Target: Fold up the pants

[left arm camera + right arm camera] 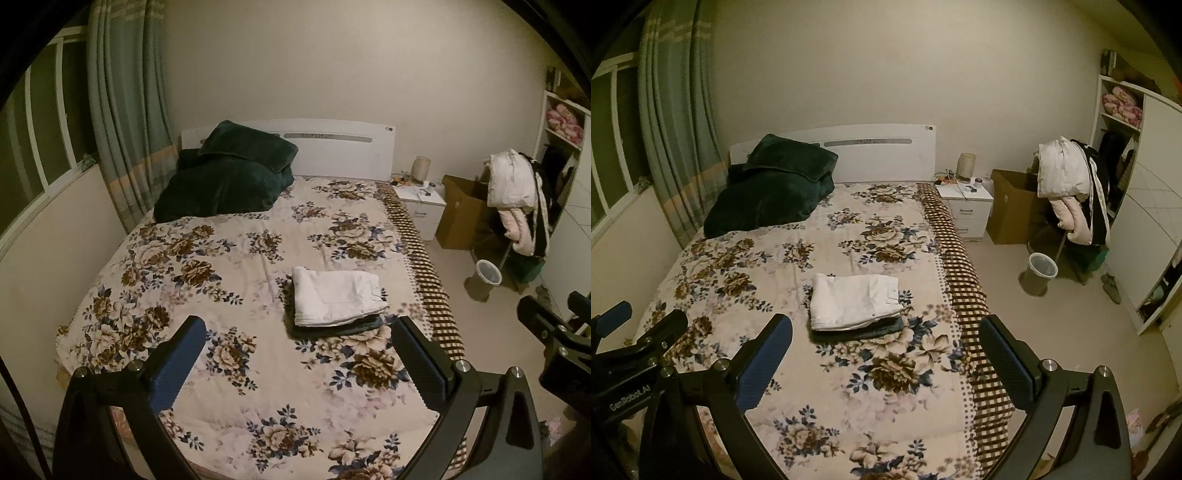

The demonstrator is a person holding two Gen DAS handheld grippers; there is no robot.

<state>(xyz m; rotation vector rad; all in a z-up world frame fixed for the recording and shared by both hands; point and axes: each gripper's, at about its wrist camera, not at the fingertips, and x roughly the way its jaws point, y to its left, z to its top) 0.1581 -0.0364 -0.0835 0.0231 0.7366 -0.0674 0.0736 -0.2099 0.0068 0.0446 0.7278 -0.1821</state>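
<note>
Left wrist view: left gripper [297, 354] jaws spread wide, empty, raised above the floral bedspread [229, 258]. Folded white pants [338, 297] rest on a dark folded garment [332, 328], toward the bed's right side.

Right wrist view: right gripper [884, 352] likewise agape and empty; pants [855, 301] lie ahead, untouched.

Dim yellowish indoor light, soft shadows, grainy; fisheye bends edges, dark vignette corners.
</note>
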